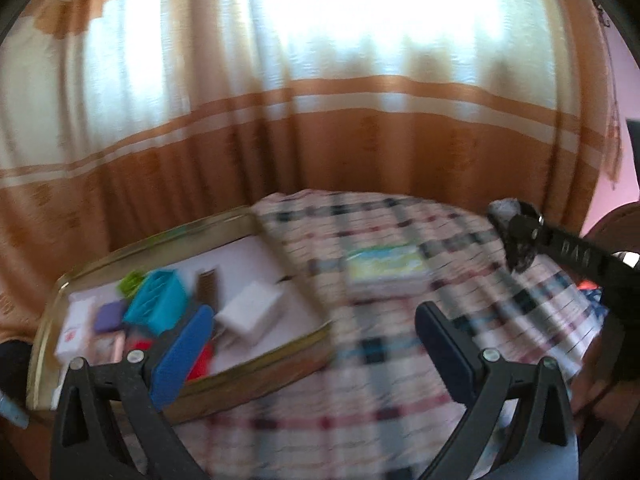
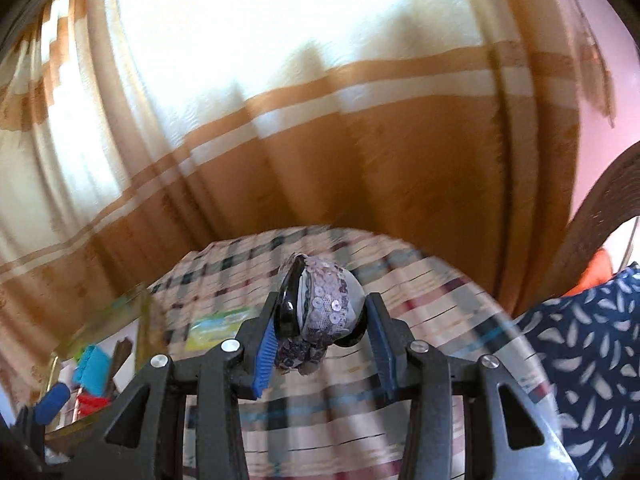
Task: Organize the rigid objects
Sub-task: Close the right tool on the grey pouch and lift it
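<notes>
My right gripper (image 2: 324, 344) is shut on a sequined grey and black hair clip (image 2: 326, 308) and holds it above the checked tablecloth (image 2: 360, 432). The clip and the right gripper also show in the left wrist view (image 1: 516, 232) at the far right. My left gripper (image 1: 316, 344) is open and empty, low over the cloth beside a gold-rimmed tray (image 1: 256, 364). The tray holds several small things: a white box (image 1: 252, 312), a teal block (image 1: 158, 300), a purple block (image 1: 108, 316) and a brown bar (image 1: 208, 288).
A flat green and yellow box (image 1: 384, 272) lies on the cloth right of the tray; it also shows in the right wrist view (image 2: 218, 326). An orange and cream curtain (image 1: 320, 120) hangs behind the table. A dark patterned cloth (image 2: 592, 352) lies at the right.
</notes>
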Available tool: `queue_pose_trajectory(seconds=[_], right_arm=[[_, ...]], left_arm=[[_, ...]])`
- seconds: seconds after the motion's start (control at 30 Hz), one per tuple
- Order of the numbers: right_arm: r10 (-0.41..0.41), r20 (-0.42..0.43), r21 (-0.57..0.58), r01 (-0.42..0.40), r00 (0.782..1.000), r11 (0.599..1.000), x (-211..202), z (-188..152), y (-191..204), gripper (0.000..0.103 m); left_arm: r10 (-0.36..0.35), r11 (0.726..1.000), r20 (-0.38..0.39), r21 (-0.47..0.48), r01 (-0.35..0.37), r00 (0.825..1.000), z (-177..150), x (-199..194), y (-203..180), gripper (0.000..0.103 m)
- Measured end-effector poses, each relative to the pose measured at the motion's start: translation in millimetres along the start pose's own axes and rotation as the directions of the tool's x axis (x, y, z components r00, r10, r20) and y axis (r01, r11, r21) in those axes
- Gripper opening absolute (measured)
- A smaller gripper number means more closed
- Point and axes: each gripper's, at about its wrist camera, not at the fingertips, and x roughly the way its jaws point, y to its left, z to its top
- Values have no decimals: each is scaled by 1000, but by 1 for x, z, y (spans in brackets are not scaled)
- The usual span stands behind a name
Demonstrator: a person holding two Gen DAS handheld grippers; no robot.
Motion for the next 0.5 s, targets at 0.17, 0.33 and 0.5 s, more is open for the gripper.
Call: queue_pose_trajectory(seconds=[0.17, 0.33, 0.5], right_arm=[[-37, 65, 50, 34, 997, 998, -12, 1, -16, 44], [-40, 74, 109, 32, 996, 994, -15, 0, -29, 45], [-27, 52, 162, 18, 998, 987, -12, -2, -39, 45]], left_arm=[[-37, 998, -16, 49, 38, 999, 29, 25, -33, 102], [-65, 997, -116, 38, 70, 991, 42, 66, -55, 102], [-25, 999, -178, 37, 32, 984, 46, 99, -70, 101]])
